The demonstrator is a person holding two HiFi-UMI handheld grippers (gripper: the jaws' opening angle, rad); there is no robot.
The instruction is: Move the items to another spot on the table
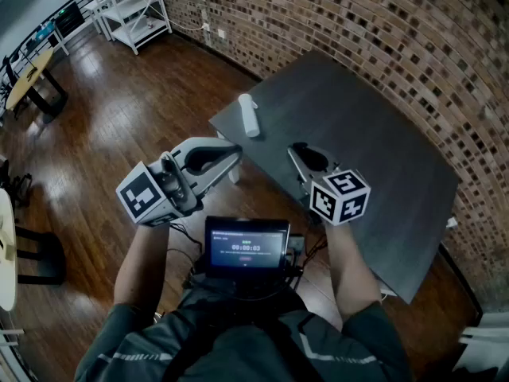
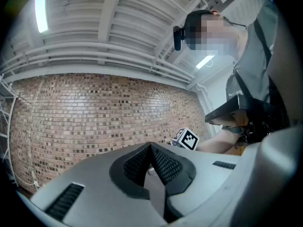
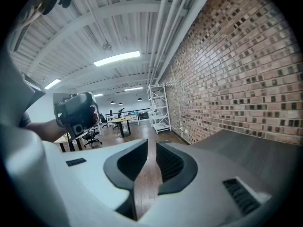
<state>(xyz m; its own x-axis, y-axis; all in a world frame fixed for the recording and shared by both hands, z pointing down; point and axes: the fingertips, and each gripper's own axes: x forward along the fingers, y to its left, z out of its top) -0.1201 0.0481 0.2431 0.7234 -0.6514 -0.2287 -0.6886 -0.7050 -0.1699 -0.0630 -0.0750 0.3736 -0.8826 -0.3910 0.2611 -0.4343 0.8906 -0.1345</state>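
At the table's (image 1: 382, 134) near edge, the left gripper (image 1: 235, 153) is closed and empty, and the right gripper (image 1: 294, 148) is barely parted, also empty. Just beyond, nearer the left one, a white bottle (image 1: 249, 114) lies by the table's corner, its long axis pointing away.

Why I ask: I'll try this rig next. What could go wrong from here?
1. The white cylinder lies on its side near the corner of the table; a nudge could roll it onto the wooden floor.
2. The left hand-held gripper is shut and the right hand-held gripper barely apart, both empty; unless widened, they may push the cylinder rather than grasp it.
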